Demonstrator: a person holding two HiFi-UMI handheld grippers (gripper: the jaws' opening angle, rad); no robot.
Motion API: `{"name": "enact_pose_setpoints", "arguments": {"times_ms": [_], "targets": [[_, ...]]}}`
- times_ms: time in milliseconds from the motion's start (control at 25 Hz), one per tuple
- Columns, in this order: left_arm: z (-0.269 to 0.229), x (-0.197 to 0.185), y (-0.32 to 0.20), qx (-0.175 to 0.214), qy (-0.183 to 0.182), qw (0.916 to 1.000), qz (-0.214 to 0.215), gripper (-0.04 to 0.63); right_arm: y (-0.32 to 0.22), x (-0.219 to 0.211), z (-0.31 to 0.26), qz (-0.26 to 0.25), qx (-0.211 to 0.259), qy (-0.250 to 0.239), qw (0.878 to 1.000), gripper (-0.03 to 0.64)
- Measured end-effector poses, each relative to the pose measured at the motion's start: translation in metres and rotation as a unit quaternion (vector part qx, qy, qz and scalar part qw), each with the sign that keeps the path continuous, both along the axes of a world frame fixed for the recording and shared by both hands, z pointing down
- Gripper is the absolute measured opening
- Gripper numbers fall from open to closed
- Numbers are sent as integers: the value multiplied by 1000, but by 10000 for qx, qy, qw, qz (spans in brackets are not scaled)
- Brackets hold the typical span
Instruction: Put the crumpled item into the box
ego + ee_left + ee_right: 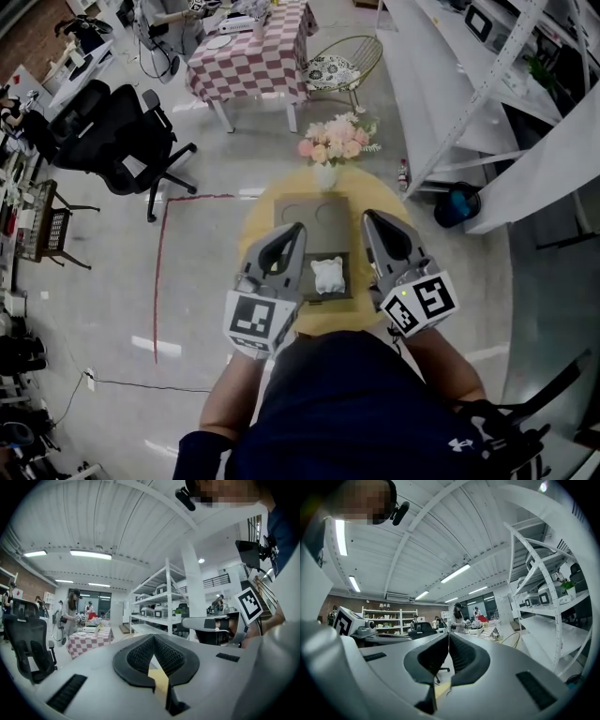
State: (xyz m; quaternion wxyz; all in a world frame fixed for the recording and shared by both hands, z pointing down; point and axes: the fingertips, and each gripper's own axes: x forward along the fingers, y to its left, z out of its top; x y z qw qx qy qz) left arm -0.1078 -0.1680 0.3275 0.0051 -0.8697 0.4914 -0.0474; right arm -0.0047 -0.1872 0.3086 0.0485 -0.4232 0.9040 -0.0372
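Observation:
In the head view a white crumpled item [327, 275] lies in the near half of an open grey-brown box [312, 217] on a round yellow table [258, 217]. My left gripper [298, 228] is held over the box's left side and my right gripper [367, 216] over its right side, with the item between and below them. Both point level, away from me. In the left gripper view the left gripper [153, 637] has its tips meeting with nothing between them. The right gripper [448, 634] is likewise shut and empty. Neither gripper view shows the box or the item.
A vase of pink flowers [333, 142] stands at the table's far edge. Beyond are a checkered table [253, 56], a gold wire chair [343, 64] and a black office chair [117, 141]. White shelving [469, 84], a blue bin [457, 202] and a small bottle [403, 173] stand to the right.

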Motion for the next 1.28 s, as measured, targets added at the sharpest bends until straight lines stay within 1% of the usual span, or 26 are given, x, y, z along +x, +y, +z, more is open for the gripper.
{"name": "enact_pose_setpoints", "arguments": {"times_ms": [120, 360, 600, 760, 1080, 1200, 1280], "targets": [[2, -7, -3, -47, 64, 9999, -105, 17, -1, -2, -3, 13, 88, 50, 9999, 14], [8, -9, -7, -83, 43, 9998, -161, 17, -3, -3, -1, 21, 180, 180, 9997, 14], [13, -10, -11, -167, 44, 9997, -147, 17, -4, -7, 1, -3, 154, 194, 9997, 14], [14, -11, -14, -191, 158, 9995, -178, 17, -5, -8, 2, -29, 142, 213, 9997, 14], [17, -11, -15, -227, 86, 9996, -106, 17, -5, -10, 4, -44, 101, 247, 9996, 14], [13, -12, -16, -198, 178, 9995, -153, 17, -5, -12, 3, -63, 86, 237, 9997, 14], [13, -13, -16, -211, 177, 9995, -154, 17, -5, -13, 3, -73, 78, 238, 9997, 14]]}}
